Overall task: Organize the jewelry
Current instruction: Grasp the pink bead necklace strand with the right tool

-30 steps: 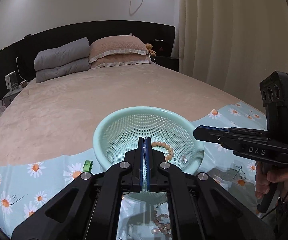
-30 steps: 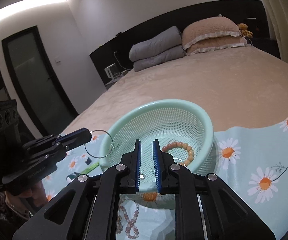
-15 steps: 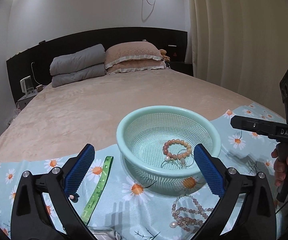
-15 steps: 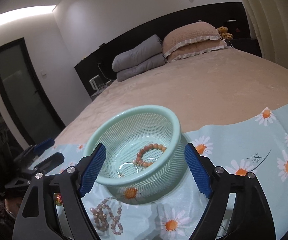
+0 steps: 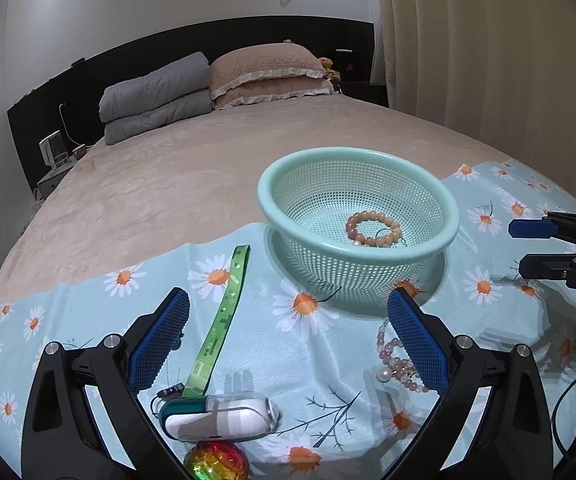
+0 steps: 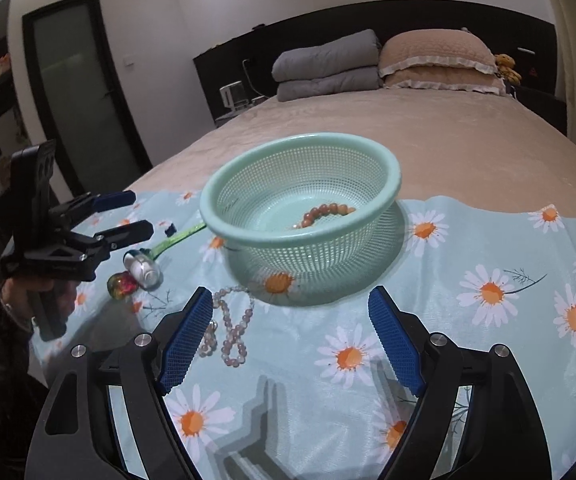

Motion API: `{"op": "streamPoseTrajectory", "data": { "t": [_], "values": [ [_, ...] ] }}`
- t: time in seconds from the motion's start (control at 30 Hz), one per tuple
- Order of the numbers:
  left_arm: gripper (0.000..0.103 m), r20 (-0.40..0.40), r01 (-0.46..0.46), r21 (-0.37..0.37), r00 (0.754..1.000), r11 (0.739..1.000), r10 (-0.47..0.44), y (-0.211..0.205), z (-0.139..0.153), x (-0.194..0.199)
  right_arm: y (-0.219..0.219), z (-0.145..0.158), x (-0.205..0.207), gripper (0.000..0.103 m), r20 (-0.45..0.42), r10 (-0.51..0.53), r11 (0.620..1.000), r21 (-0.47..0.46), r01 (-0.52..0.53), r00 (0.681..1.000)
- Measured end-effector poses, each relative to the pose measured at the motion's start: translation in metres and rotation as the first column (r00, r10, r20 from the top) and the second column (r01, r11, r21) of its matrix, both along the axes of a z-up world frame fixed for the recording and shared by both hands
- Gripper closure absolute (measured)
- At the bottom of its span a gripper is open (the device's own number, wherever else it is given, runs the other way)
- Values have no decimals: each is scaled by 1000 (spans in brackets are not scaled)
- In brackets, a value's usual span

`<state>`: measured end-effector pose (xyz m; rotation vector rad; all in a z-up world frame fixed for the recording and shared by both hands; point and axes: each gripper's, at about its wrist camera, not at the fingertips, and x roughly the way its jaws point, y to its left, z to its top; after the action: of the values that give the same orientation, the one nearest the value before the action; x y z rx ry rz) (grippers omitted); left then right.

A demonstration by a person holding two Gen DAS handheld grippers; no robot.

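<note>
Left wrist: one basket (image 5: 428,246), one bracelet (image 5: 372,229), one necklace (image 5: 398,364)

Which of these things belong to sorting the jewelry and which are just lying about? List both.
For the job:
- mint basket
- orange bead bracelet lying in the basket
- pink bead necklace on the cloth

Lying about:
- green strap
- white capsule-shaped case
- rainbow ball
- pillows and folded grey quilt

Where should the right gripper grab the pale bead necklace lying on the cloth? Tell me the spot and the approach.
Pinch the doubled strand of the pale bead necklace from above, jaws across the strands; it lies flat and limp on the cloth, near the right gripper.
</note>
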<state>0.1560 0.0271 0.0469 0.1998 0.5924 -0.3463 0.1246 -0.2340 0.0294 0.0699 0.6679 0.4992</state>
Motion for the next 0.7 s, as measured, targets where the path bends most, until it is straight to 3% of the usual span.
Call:
{"op": "streamPoseTrajectory", "data": {
  "t": [0.07, 0.17, 0.43, 0.5, 0.53, 0.7],
  "values": [
    [6, -14, -11, -13, 1000, 1000, 11, 6, -2, 1, 14, -8, 2, 33, -34, 28, 1000, 10, -28, 999],
    [6, -36, 7, 3, 999, 1000, -7, 5, -7, 1, 44, -26, 7, 50, -75, 51, 992, -109, -59, 996],
    [6, -55, 100, 127, 994, 987, -93, -13, -27, -7, 73, -64, 12, 66, -189, 87, 972, -201, -125, 978],
    [6, -64, 112, 152, 993, 982, -104, -16, -30, -8, 79, -66, 7, 93, -158, 61, 951, -292, -105, 986],
    [6, -60, 118, 169, 992, 979, -109, -18, -31, -10, 80, -66, 6, 97, -154, 57, 942, -319, -105, 986],
    [6, -76, 148, 160, 988, 976, -138, -25, -32, -14, 65, -63, 5, 97, -168, 13, 938, -339, -70, 986]
  ]
}}
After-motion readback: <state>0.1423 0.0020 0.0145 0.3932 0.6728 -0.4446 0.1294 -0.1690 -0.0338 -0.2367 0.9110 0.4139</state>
